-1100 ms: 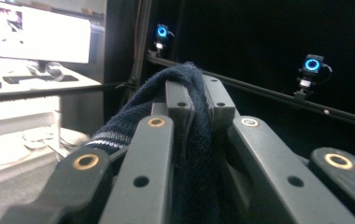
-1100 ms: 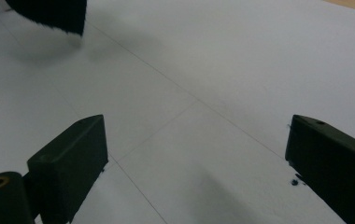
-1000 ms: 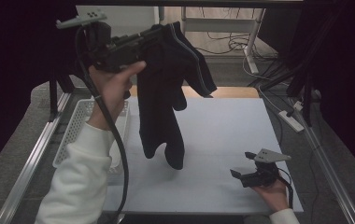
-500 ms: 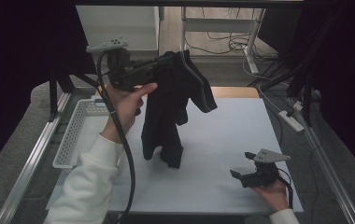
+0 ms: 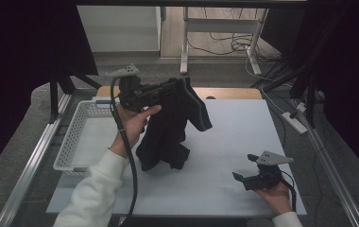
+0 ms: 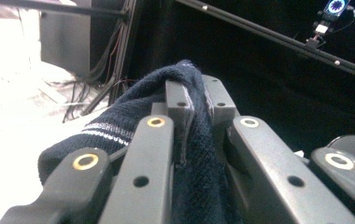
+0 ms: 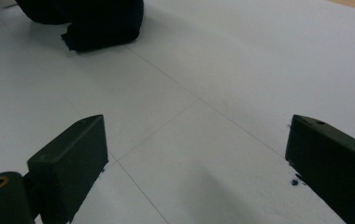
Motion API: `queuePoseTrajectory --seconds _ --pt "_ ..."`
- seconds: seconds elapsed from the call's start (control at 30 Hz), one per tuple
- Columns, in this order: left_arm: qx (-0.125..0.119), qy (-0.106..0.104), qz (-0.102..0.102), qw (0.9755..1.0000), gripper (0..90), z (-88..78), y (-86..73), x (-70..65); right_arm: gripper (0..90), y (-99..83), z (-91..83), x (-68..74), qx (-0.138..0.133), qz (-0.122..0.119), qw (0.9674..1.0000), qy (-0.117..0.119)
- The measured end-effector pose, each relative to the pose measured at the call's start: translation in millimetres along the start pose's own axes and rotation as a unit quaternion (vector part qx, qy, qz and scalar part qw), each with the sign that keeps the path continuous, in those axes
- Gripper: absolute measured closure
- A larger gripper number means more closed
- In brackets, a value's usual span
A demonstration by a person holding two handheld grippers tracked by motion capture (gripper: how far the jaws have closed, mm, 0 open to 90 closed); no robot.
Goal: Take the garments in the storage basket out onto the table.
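Dark garment (image 5: 170, 127) clamped in left gripper (image 5: 180, 87), hem on table (image 5: 225, 189)

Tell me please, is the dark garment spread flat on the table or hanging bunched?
Hanging bunched. The left gripper clamps the dark garment at the top, and its lower end crumples on the white table.

Garment (image 6: 199, 177): dark knitted cloth, rough; table (image 5: 243, 142): matt white; basket (image 5: 76, 137): white plastic.
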State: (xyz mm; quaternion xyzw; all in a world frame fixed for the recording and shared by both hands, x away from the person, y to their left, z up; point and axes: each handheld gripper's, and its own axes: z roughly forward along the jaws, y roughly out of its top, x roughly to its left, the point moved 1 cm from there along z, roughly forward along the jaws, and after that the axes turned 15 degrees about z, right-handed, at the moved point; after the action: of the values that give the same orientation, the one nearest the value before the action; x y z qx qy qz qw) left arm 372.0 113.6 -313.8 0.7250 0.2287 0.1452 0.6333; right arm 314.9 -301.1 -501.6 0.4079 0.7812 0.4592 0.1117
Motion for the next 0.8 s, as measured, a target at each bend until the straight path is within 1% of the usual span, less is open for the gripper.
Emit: queuePoseTrajectory --seconds 0.1,0.2,0.37,0.5,0.53,0.6,0.73,0.77,0.8 --pt "0.006 -0.009 -0.007 0.9999 82.6 6.7 -11.4 2.4 5.7 -0.2 0.6 -0.1 0.001 -0.001 1.0000 -0.002" --pt "0.017 -0.015 -0.009 0.9997 82.5 14.2 -19.7 2.4 5.7 -0.7 1.8 0.1 0.004 -0.002 1.0000 -0.003" --pt "0.026 -0.022 -0.009 0.9994 82.5 24.8 -26.3 -0.1 5.7 -0.9 1.9 0.9 0.003 -0.002 1.0000 -0.002" --pt "0.035 -0.024 -0.009 0.9991 82.5 31.8 -30.7 -1.4 5.7 -1.0 1.8 1.2 0.004 -0.004 1.0000 -0.003" --pt "0.039 -0.024 -0.010 0.9989 82.5 34.7 -33.7 -1.3 5.7 -1.0 1.9 1.0 0.005 -0.005 1.0000 -0.003" --pt "0.041 -0.023 -0.011 0.9988 82.5 35.8 -35.7 -0.9 5.7 -1.0 1.8 0.9 0.005 -0.005 1.0000 -0.003" --pt "0.055 -0.022 -0.016 0.9981 82.4 41.0 -45.1 1.7 5.7 -1.0 1.6 1.0 0.004 -0.003 1.0000 -0.003" --pt "0.059 -0.024 -0.022 0.9977 82.4 43.4 -49.8 3.3 5.7 -1.1 2.1 1.1 0.005 -0.005 1.0000 -0.003" --pt "0.059 -0.024 -0.022 0.9977 82.4 43.4 -49.8 3.3 5.7 -1.1 2.1 1.1 0.005 -0.005 1.0000 -0.003"
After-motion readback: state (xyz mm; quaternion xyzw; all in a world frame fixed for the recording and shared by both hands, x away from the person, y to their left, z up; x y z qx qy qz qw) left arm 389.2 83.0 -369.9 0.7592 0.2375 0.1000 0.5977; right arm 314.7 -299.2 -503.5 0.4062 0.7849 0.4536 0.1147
